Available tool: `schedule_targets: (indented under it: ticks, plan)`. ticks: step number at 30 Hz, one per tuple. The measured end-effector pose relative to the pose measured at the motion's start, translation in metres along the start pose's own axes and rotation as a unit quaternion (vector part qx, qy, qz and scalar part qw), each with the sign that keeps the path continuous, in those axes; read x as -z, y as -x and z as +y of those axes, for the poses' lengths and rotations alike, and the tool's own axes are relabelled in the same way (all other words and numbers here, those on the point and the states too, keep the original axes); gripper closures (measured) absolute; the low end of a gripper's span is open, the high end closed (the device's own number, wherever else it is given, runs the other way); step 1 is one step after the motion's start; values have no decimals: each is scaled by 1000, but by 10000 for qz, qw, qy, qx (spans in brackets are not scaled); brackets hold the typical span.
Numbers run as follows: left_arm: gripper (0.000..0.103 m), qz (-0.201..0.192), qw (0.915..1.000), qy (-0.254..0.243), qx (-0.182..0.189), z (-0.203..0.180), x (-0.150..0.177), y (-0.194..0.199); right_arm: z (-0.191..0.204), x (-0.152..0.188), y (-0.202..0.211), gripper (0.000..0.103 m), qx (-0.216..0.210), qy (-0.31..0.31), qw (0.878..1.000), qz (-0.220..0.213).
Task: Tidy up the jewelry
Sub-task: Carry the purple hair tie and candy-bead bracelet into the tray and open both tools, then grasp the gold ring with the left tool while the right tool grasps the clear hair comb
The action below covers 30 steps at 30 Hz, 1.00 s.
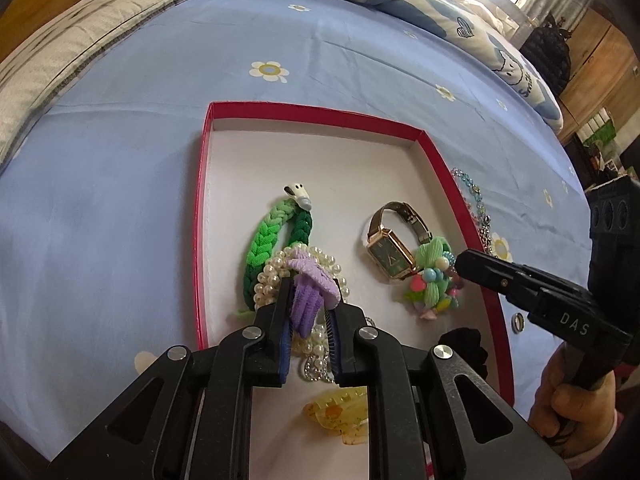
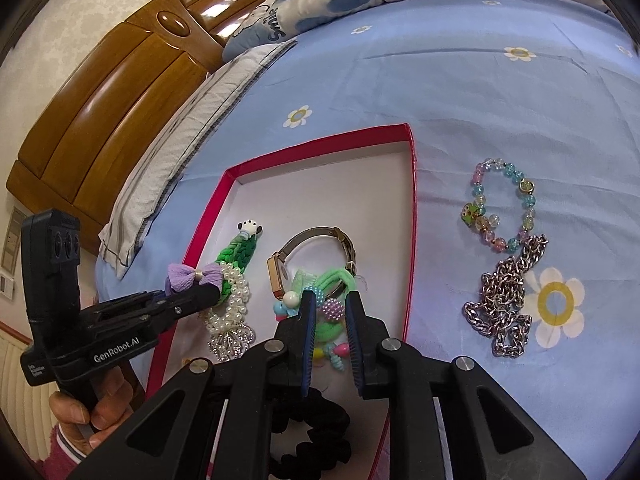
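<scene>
Pinching a purple bow hair tie (image 1: 306,296), the left gripper (image 1: 310,300) hangs over the pearl bracelet (image 1: 276,276) in the red-rimmed box (image 1: 202,216). Its body reads "GenRobot.AI" (seen from the right wrist). The right gripper (image 2: 329,312), marked "DAS", has its jaws close around a green beaded hair tie (image 2: 334,312) beside the watch (image 1: 390,256); whether the pads press I cannot tell. Outside on the blue sheet (image 2: 460,92) lie a bead bracelet (image 2: 506,204) and a chain (image 2: 504,304).
</scene>
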State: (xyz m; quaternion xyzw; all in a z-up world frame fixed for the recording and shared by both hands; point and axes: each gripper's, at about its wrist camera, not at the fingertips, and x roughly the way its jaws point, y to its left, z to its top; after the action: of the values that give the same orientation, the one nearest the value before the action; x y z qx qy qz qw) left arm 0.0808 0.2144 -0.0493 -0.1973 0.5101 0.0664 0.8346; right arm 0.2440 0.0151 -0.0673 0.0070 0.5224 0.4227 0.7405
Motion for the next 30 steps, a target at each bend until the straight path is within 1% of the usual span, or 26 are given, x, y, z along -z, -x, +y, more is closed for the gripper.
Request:
schedule_targets:
  ticks: [3, 4, 5, 7, 8, 13, 17, 19, 23, 26, 30]
  plan:
    - [84, 6, 10000, 25, 45, 0, 0, 1, -2, 1, 3, 84, -5, -16, 10000, -22]
    - [84, -6, 10000, 11, 36, -1, 1, 2, -2, 1, 4, 82, -14, -26, 10000, -21]
    - [83, -10, 10000, 1, 30, -2, 1, 3, -1, 1, 5, 77, -15, -28, 10000, -27]
    - [79, -26, 10000, -22, 30, -3, 2, 6, 0, 1, 7, 70, -20, -32, 10000, -50]
    - [75, -32, 10000, -36, 32, -4, 3, 7, 0, 1, 7, 68, -29, -36, 10000, -60]
    - [73, -71, 9999, -96, -2, -8, 6, 13, 3, 2, 19, 68, -68, -36, 9998, -158]
    - [62, -148, 9999, -79, -39, -10, 8, 20, 0, 5, 38, 66, -87, -107, 9994, -328]
    - [61, -203, 9997, -86, -46, -12, 9, 25, -4, 9, 51, 64, -55, -158, 9989, -440]
    - [55, -311, 9995, -84, -68, -16, 11, 36, -15, 17, 73, 64, 49, -289, 9977, -612]
    - [55, -384, 9992, -99, -32, -23, 14, 44, -31, 26, 90, 63, 196, -403, 9963, -736]
    - [55, -440, 9987, -245, 3, -38, 18, 52, -50, 40, 114, 63, 381, -623, 9933, -892]
